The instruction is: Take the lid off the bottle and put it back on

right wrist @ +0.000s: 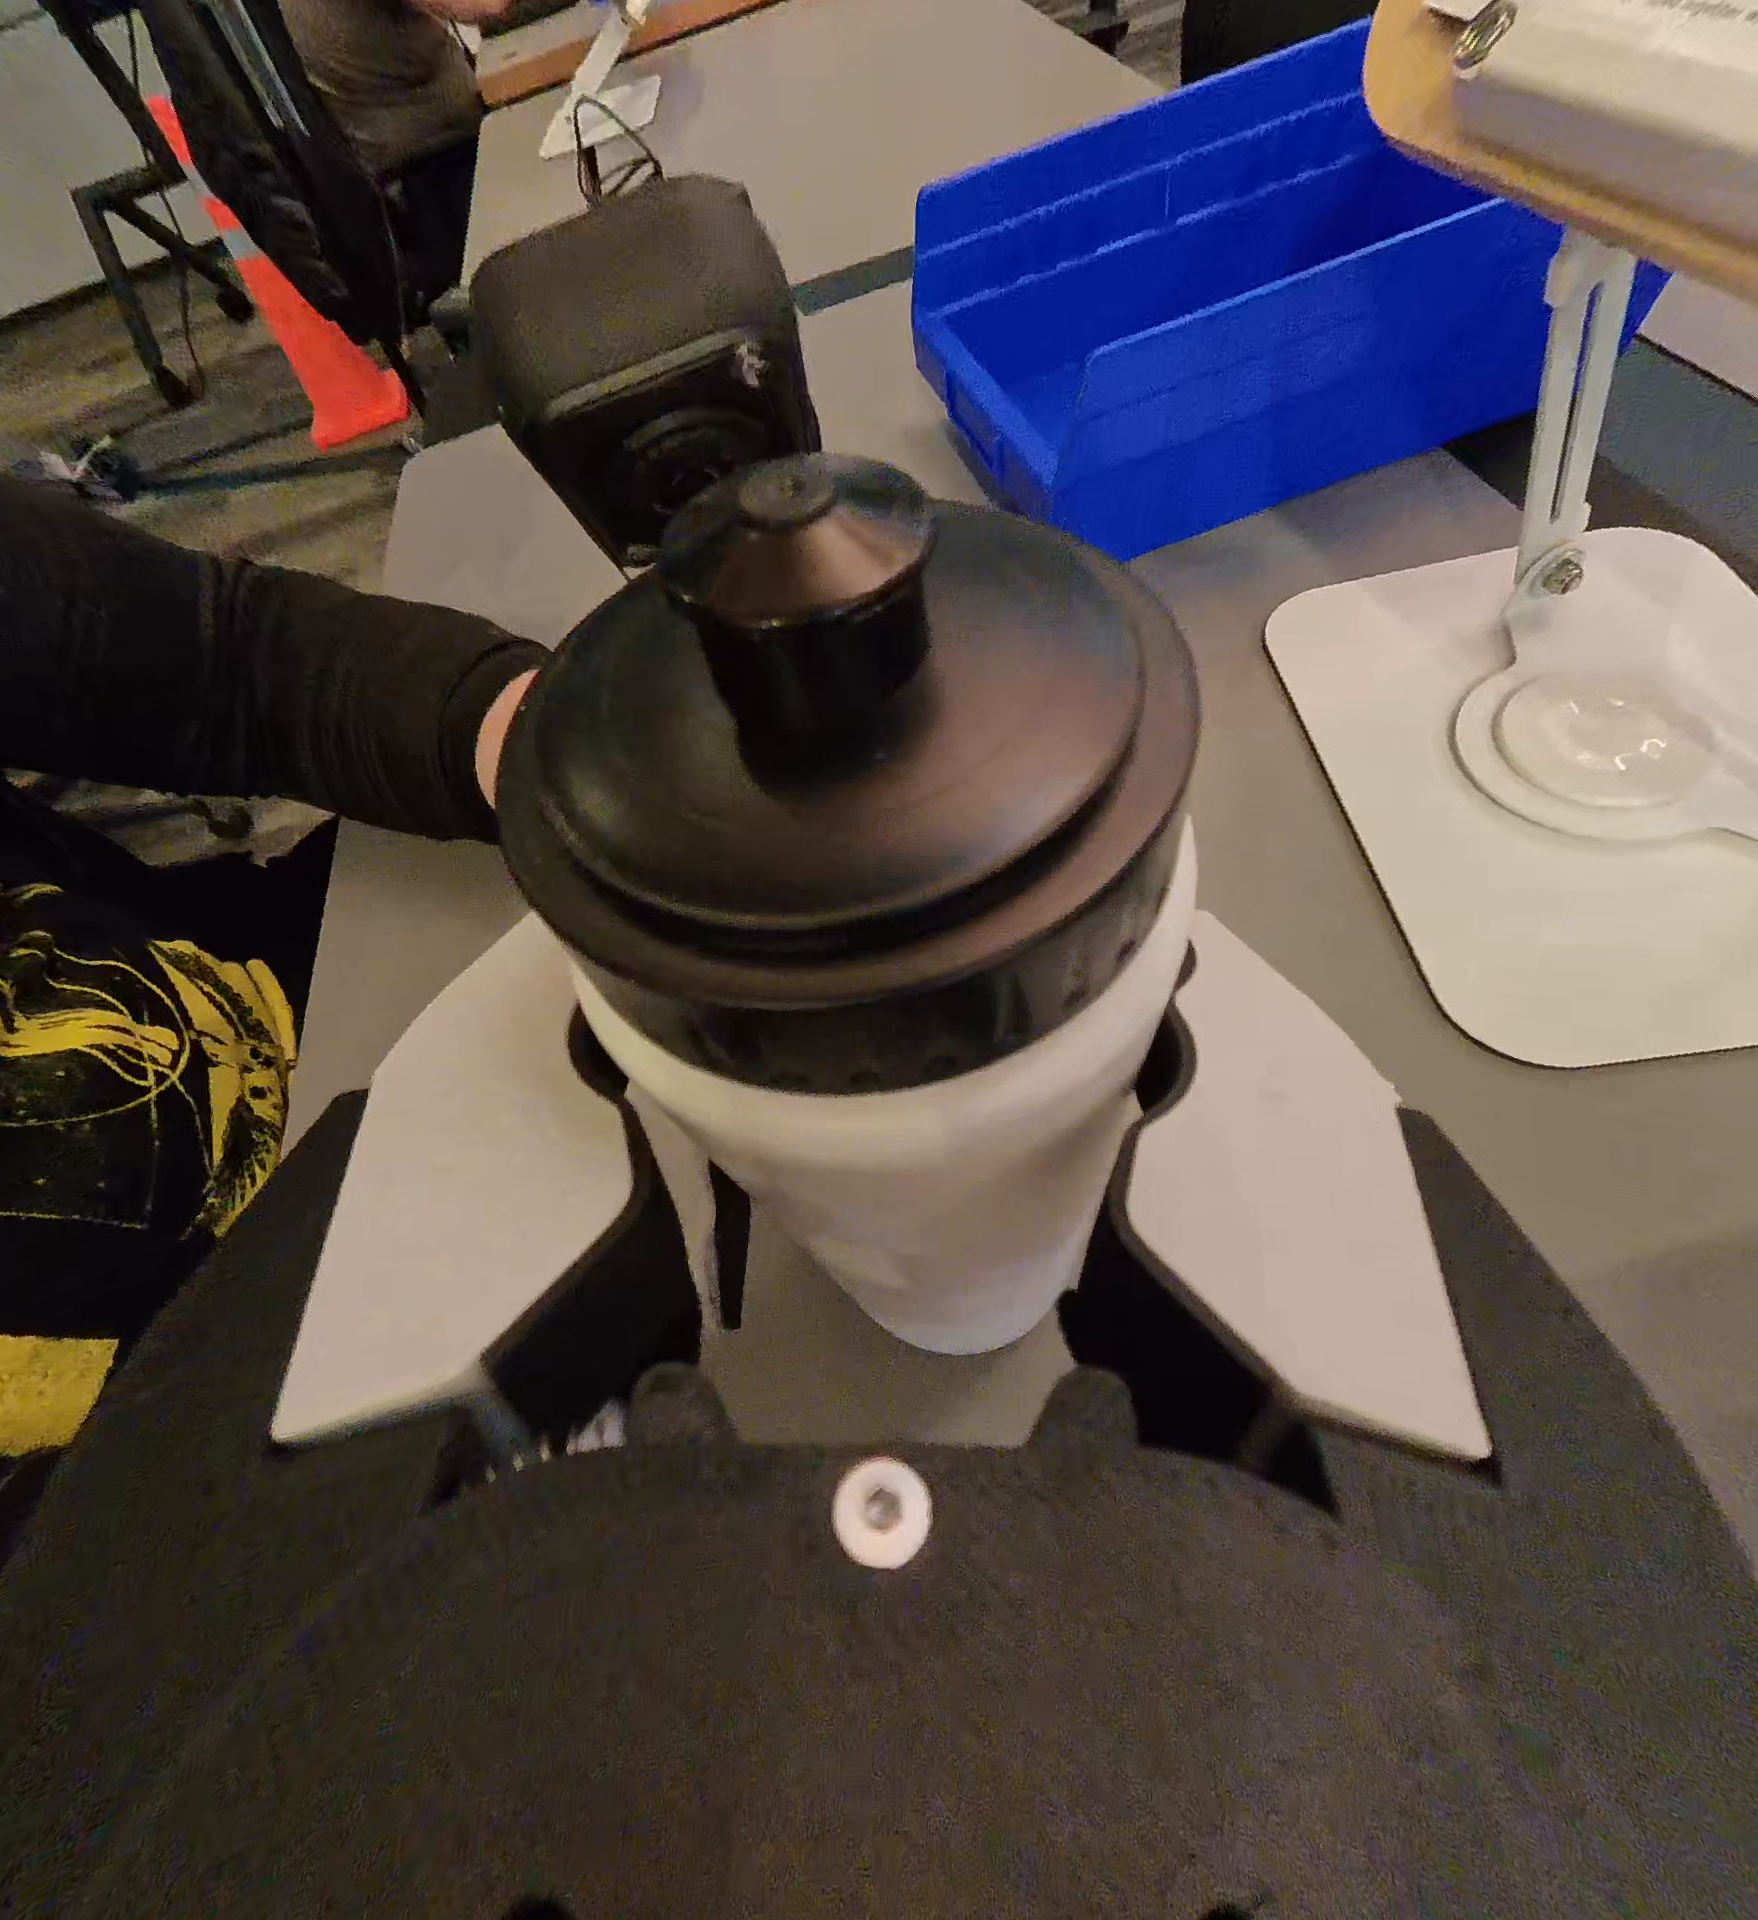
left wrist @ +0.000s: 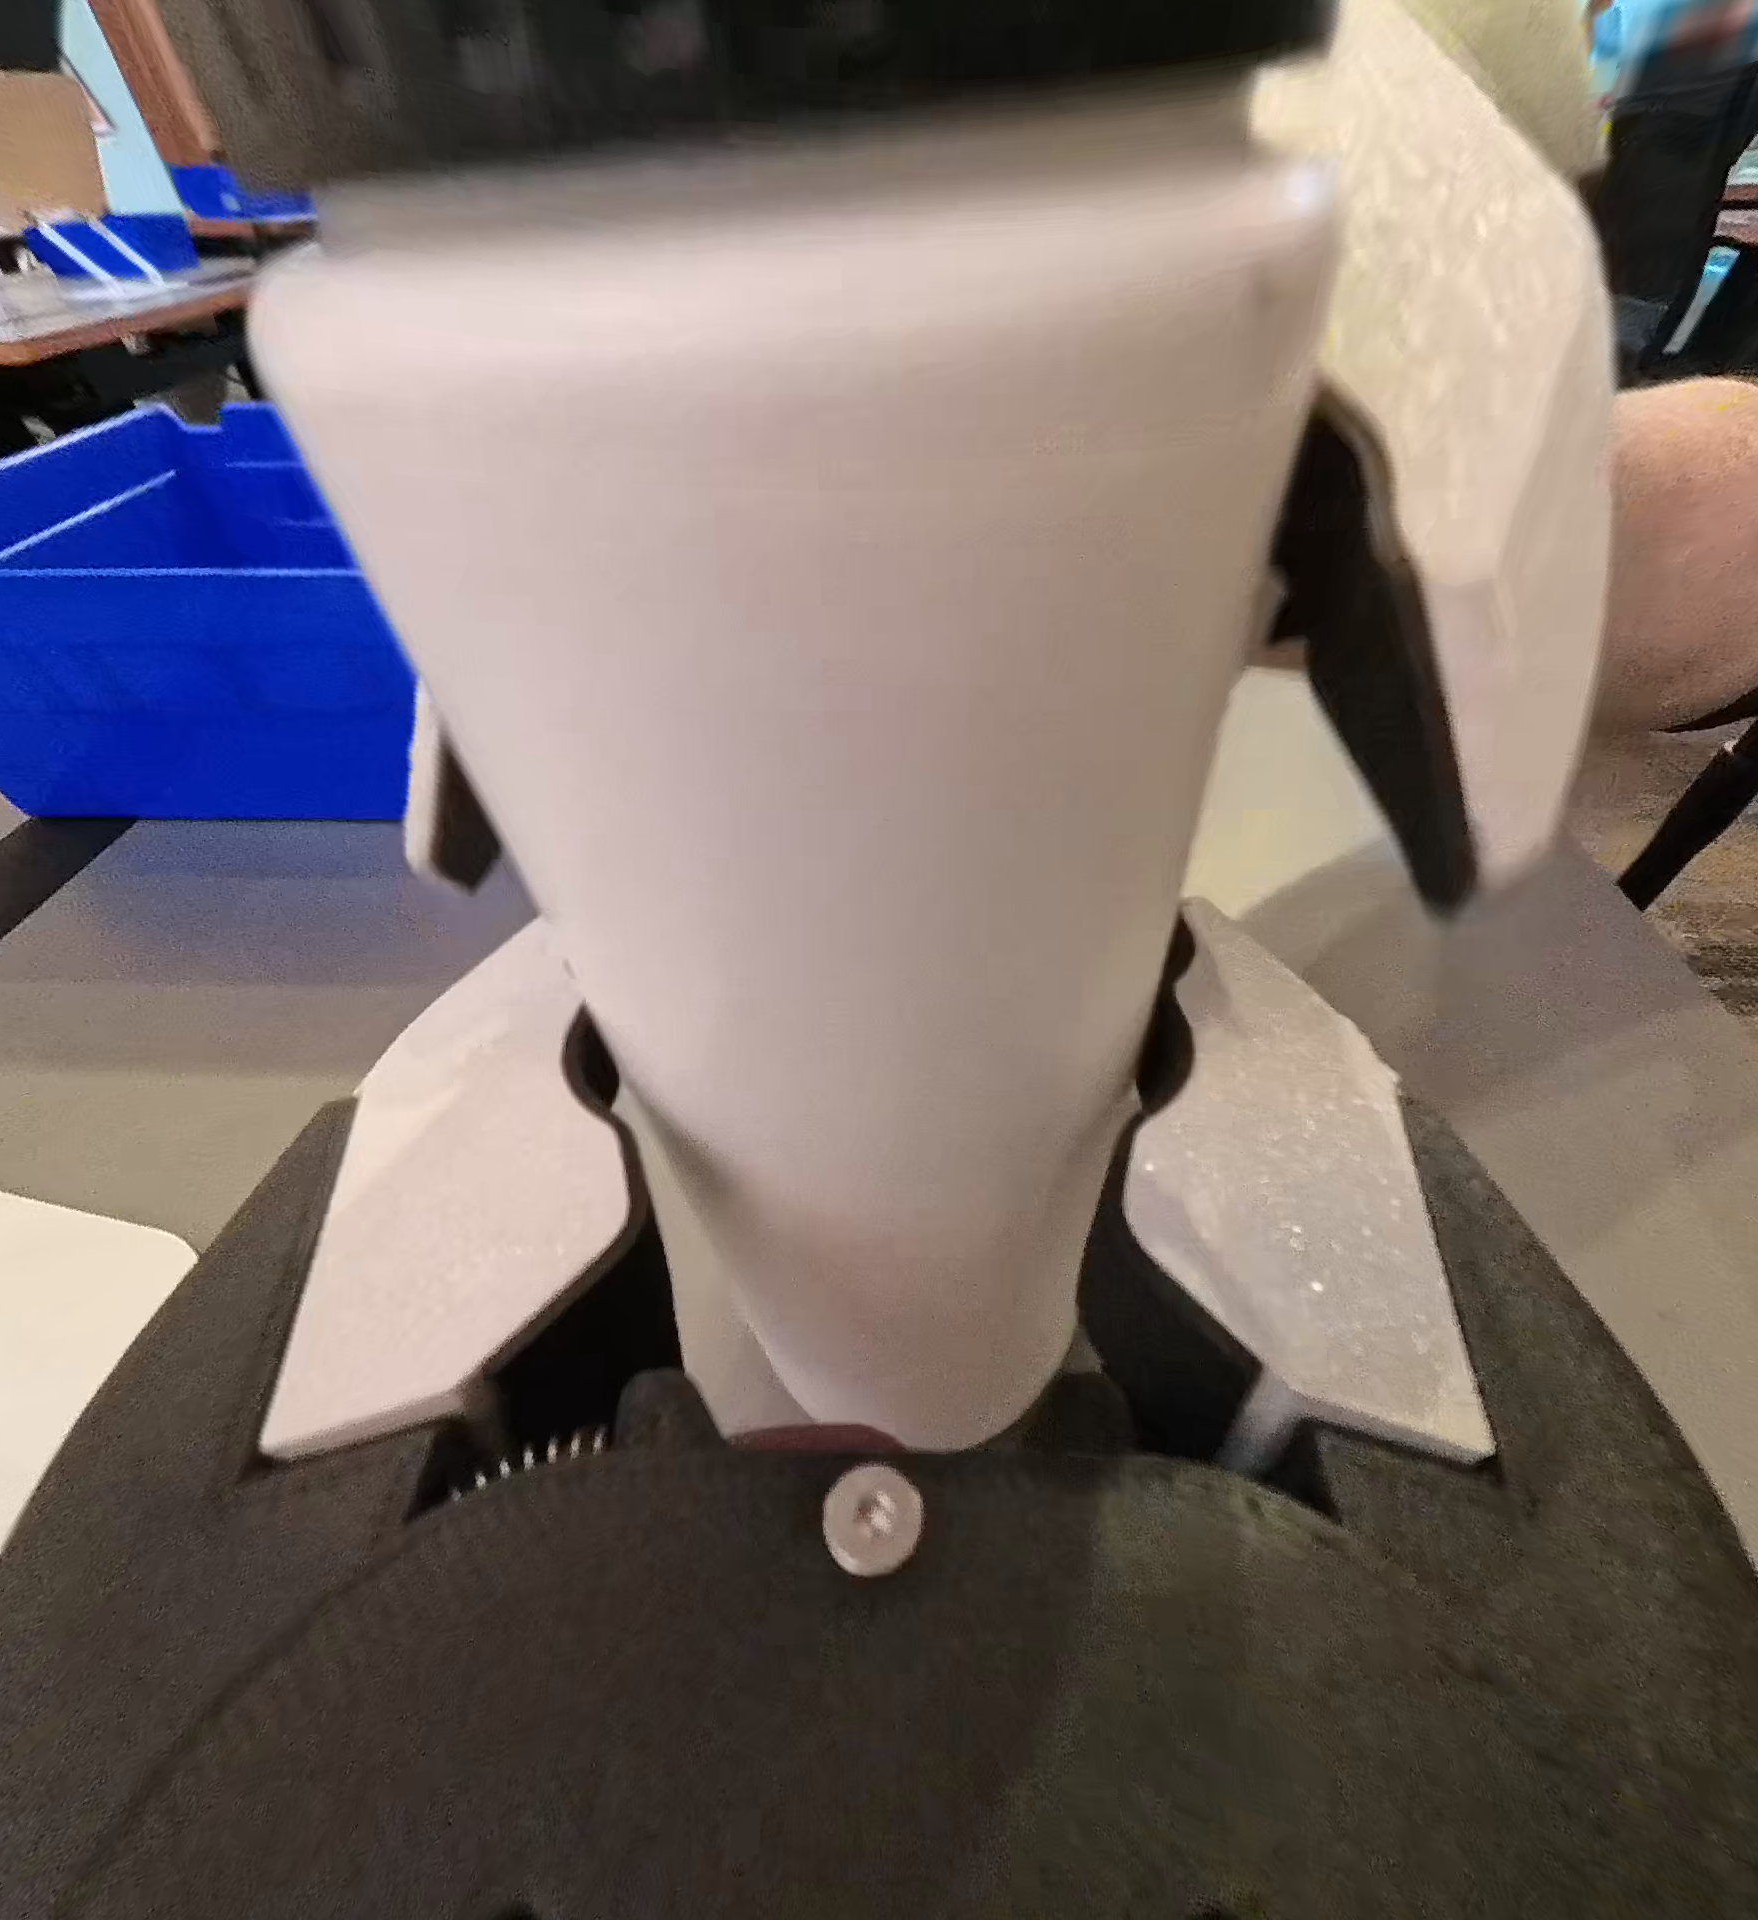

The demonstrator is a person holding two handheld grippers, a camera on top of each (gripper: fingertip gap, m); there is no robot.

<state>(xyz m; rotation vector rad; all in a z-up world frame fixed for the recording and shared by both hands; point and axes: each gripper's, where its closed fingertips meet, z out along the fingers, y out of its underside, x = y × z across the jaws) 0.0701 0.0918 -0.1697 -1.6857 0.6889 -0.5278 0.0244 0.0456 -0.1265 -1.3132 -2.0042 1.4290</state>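
Note:
A white bottle (left wrist: 781, 675) with a black spouted lid (right wrist: 844, 748) stands upright between both grippers. My left gripper (left wrist: 880, 935) is shut on the bottle's lower body from the side. My right gripper (right wrist: 875, 935) comes from above and its jaws are closed against the sides of the lid. Its fingers (left wrist: 1477, 623) hang down beside the bottle in the left wrist view, where the lid (left wrist: 750, 62) is a blurred black band at the top edge. The left gripper's black housing (right wrist: 636, 332) shows behind the bottle.
A blue bin (right wrist: 1218, 312) sits on the grey table (right wrist: 1477, 1299) behind the bottle; it also shows in the left wrist view (left wrist: 127, 665). A white base plate with a metal stand (right wrist: 1581, 831) is to the right. A person's black sleeve (right wrist: 179, 665) reaches in from the left. An orange cone (right wrist: 314, 343) stands on the floor.

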